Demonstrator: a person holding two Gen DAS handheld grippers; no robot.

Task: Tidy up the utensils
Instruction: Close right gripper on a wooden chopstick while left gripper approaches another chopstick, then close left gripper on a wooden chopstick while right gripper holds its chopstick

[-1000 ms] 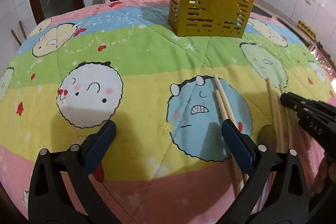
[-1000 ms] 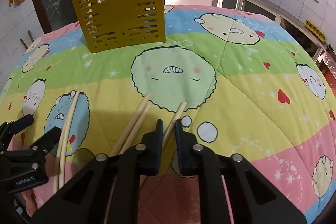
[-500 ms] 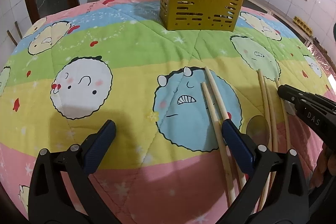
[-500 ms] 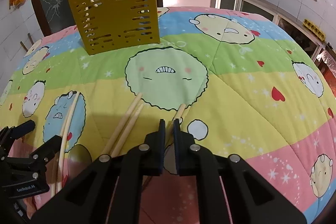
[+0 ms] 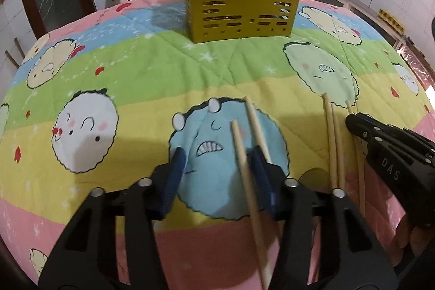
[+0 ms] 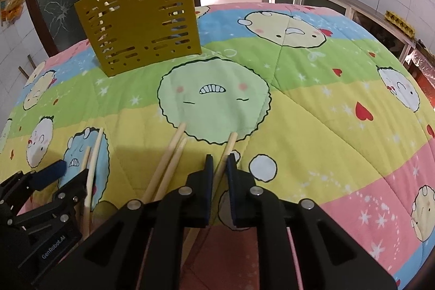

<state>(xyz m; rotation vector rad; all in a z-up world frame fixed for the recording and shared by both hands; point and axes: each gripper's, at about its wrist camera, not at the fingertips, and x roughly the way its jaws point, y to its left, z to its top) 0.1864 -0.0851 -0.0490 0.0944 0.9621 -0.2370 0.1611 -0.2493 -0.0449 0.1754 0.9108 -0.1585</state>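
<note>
Here the right gripper (image 6: 218, 164) has its jaws squeezed shut on one wooden chopstick (image 6: 230, 144) that lies on the colourful quilt (image 6: 312, 110). The left gripper (image 5: 217, 175) is closing its jaws, and a nearer chopstick (image 5: 242, 159) sits between them, just beside the right-hand blue pad. A second chopstick (image 5: 254, 117) lies next to it. Two more chopsticks (image 6: 170, 161) rest side by side between the grippers. The yellow utensil holder (image 6: 138, 23) stands upright farther back on the quilt, with sticks and a green thing inside.

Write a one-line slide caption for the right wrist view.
Right gripper clamps one chopstick on the cartoon quilt, yellow utensil holder behind, left gripper closing around another pair.
</note>
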